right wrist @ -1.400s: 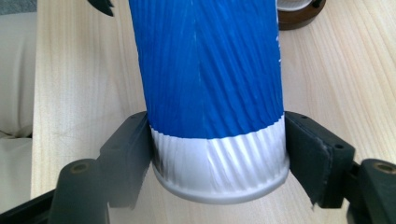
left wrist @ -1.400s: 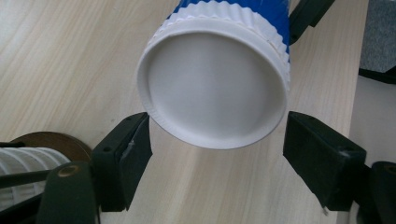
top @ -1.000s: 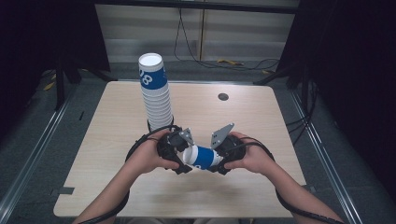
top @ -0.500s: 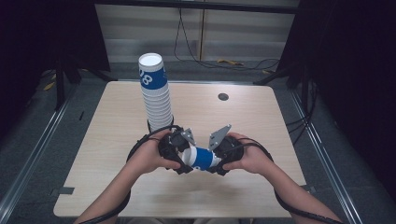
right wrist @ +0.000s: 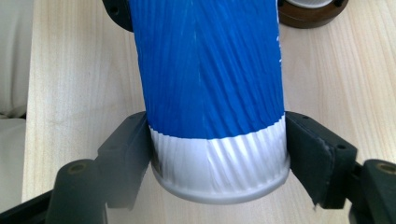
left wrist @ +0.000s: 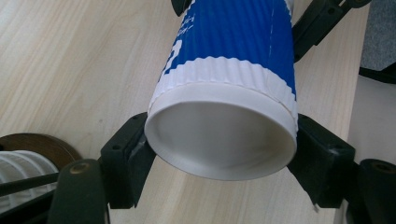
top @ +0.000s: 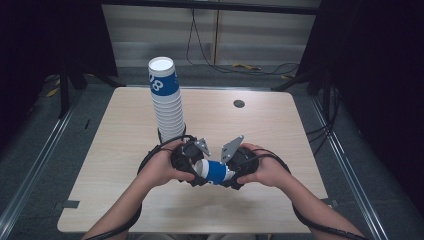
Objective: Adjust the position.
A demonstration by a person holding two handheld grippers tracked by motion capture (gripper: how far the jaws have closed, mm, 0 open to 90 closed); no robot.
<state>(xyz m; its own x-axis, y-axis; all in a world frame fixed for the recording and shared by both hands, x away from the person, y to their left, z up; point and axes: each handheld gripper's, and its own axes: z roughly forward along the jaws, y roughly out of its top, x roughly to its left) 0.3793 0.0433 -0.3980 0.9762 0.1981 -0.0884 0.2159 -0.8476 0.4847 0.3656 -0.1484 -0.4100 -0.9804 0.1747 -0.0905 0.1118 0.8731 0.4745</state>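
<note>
A blue-and-white ribbed paper cup (top: 215, 171) lies on its side just above the table, held between both hands. My left gripper (top: 197, 172) grips the cup's left end; its jaws have just been closing on it. In the left gripper view the pads (left wrist: 140, 144) press on the hollow white end of the cup (left wrist: 229, 42), with the gripper (left wrist: 222, 128) around it. My right gripper (top: 231, 175) holds the other end. In the right gripper view its pads (right wrist: 135, 144) sit against the white band of the cup (right wrist: 205, 60), the gripper (right wrist: 217, 135) closed around it.
A tall stack of upturned cups (top: 167, 105) stands on a dark round base (left wrist: 42, 144) just behind the hands. A small dark disc (top: 239, 104) lies at the back of the wooden table (top: 280, 130). Metal rails run along both sides.
</note>
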